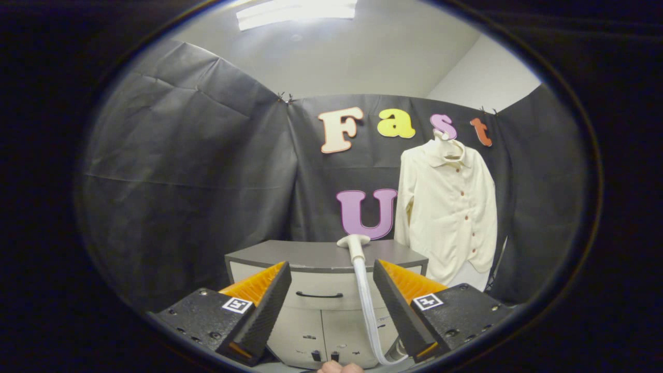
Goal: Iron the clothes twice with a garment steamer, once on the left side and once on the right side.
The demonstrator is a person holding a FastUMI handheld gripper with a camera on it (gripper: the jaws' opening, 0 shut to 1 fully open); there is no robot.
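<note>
Two fingers of the claw [331, 311] stand wide apart and hold nothing, aimed at a grey cabinet whose flat top serves as the counter [316, 255]. On that counter, just ahead of the fingers and a little toward the right one, lies the garment steamer head [354, 241], its broad nozzle facing away toward the booth wall and its handle pointing back at the claw. A pale hose [366, 305] runs from the handle over the counter's front edge and down past the drawer [319, 295], curving away beneath the right finger. My guess is the head was laid this way so the handle can be taken straight on, with the hose hanging free rather than coiled under it. Beyond the counter and to its right, a cream button-front shirt [448, 212] hangs on a hanger against the black cloth, front facing out and sleeves down, which leaves both sides of the placket open to a pass of steam. The shirt and the steamer head are apart, not touching. A fingertip or two of a person's hand [340, 367] shows below the claw. Judging by this, neither pass has begun: the first step is closing on the steamer handle, minding that the hose does not snag on the counter edge when lifted.
</note>
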